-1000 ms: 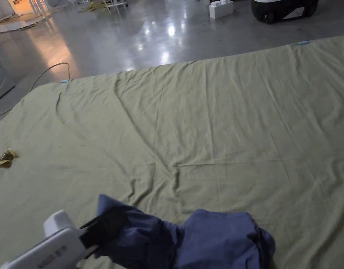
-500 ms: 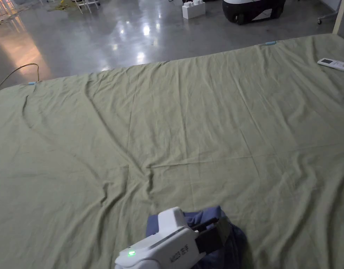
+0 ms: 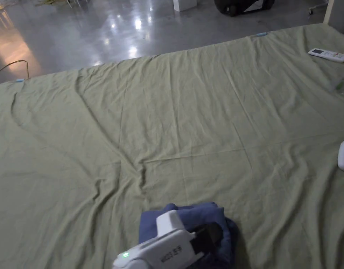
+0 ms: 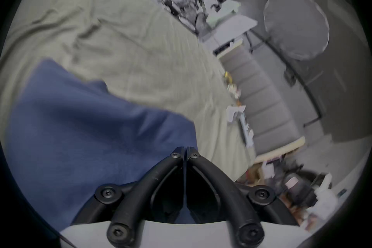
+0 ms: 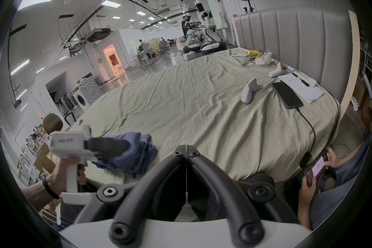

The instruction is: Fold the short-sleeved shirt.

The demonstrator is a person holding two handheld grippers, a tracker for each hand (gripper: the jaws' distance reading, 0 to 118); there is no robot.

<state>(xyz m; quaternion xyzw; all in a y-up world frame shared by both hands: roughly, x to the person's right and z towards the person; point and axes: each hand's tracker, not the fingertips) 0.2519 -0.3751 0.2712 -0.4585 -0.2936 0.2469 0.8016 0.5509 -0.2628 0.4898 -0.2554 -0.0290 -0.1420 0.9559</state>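
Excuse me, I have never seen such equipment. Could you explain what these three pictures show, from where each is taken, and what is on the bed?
There is no robot arm here. A person holds a hand tool with two black jaws in each hand. One camera sits on the person's head; one rides on each tool.

The head view looks down on a bed covered by a green sheet. Near its front edge lies a bunched blue shirt, with the left gripper on it.

In the left gripper view, its jaws are together at the shirt's edge; whether cloth is pinched between them is not clear.

The right gripper view is wider. The right gripper is shut and holds nothing. On the sheet are a white handheld controller, a dark phone on a cable, and a sheet of paper.
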